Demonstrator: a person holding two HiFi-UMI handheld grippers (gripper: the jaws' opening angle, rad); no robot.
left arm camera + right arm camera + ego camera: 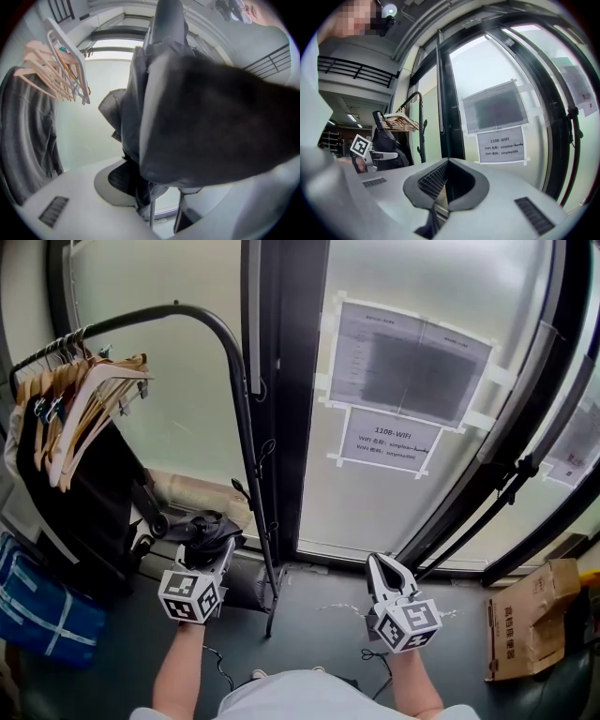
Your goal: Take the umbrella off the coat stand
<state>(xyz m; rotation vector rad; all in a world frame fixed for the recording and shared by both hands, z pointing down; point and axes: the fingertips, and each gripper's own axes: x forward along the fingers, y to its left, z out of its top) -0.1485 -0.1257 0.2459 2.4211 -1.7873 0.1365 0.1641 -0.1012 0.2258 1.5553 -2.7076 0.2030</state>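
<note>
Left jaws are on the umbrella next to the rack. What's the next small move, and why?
Probably draw the left gripper back toward the person, away from the coat stand. Its jaws are clamped on the dark folded umbrella, which sits close beside the stand's upright. I can't tell whether the handle is clear of the hooks, so go slowly. The right gripper is shut and empty.

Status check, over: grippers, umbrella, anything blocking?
Left gripper shut on folded dark umbrella. Right gripper shut, empty. Umbrella close beside coat stand pole; hook contact unclear. Hangers further along the rail, apart.
</note>
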